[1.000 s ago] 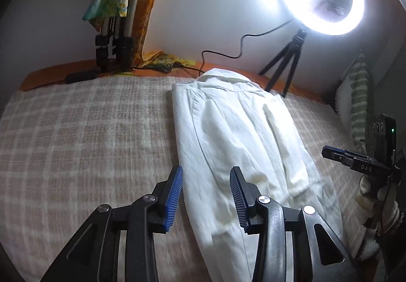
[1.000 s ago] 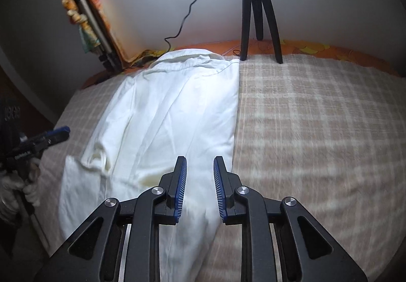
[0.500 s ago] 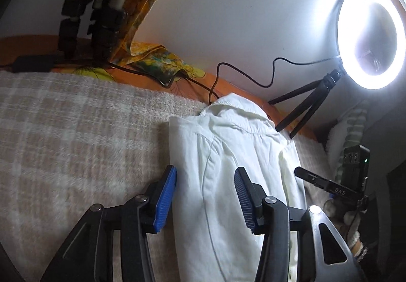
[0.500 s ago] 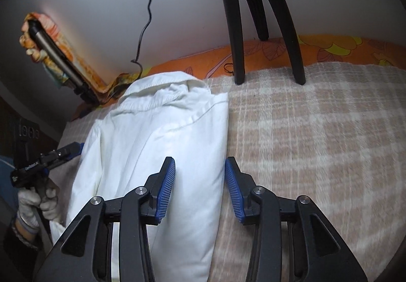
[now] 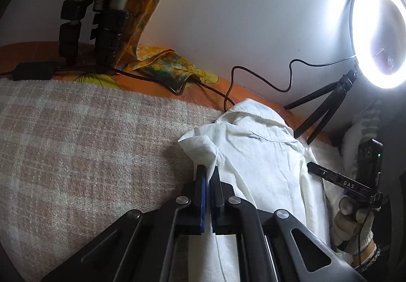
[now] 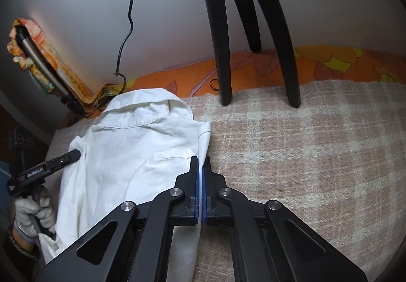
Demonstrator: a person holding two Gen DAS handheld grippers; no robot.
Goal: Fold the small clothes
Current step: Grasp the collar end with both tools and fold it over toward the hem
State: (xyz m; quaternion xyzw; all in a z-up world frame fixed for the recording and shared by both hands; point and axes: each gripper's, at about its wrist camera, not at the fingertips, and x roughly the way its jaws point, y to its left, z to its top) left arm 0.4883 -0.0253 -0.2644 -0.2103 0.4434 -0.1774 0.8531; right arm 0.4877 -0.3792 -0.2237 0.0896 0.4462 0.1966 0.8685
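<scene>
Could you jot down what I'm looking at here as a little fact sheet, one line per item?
Garment: white shirt, lying collar-up on the bed, sides already folded in
Surface: checked blanket
Left gripper: jaws just closed, pinching the shirt's left edge below the shoulder
Right gripper: jaws just closed, pinching the shirt's right edge
Hands: gloved
Behind: lit ring light on a small tripod; patterned cloth by the wall

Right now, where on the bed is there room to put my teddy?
The checked blanket is bare right of the white shirt, below the tripod legs. It is bare left of the shirt too. The far edge is crowded with cables and stands.
</scene>
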